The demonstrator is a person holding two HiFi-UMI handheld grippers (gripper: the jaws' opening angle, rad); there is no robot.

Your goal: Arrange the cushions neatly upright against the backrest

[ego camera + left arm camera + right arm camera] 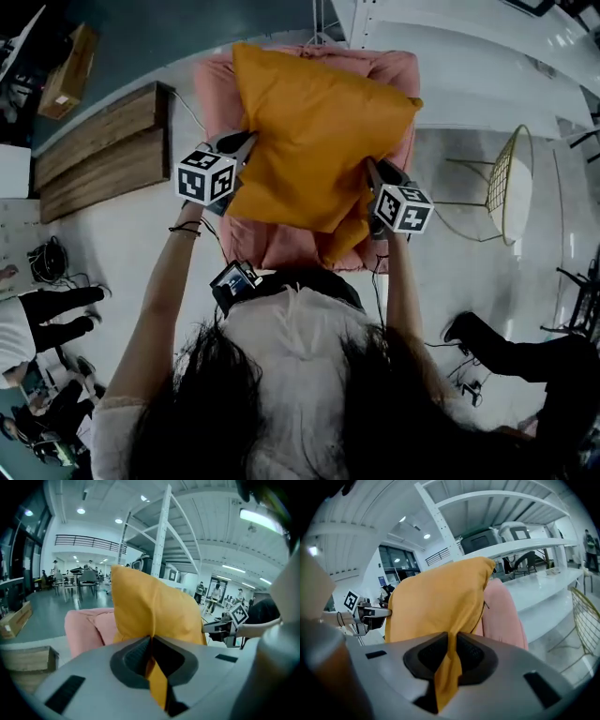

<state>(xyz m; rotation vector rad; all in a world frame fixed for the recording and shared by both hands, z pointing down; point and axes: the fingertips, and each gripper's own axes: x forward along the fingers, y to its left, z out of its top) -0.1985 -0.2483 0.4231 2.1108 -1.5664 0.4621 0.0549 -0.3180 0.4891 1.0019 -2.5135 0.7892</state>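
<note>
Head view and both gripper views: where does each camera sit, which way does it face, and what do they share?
Head view: on the person's head, looking steeply down at the yellow cushion over the pink chair; hair, both forearms, left gripper and right gripper show.
Left gripper view: on the left gripper, looking along its jaws, shut on the cushion's edge; right gripper shows beyond.
Right gripper view: likewise from the opposite edge; left gripper shows beyond.
Shared: cushion and chair in all three.

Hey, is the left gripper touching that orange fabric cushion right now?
Touching. The left gripper view shows the left gripper with jaws shut on a fold of the orange fabric cushion.
</note>
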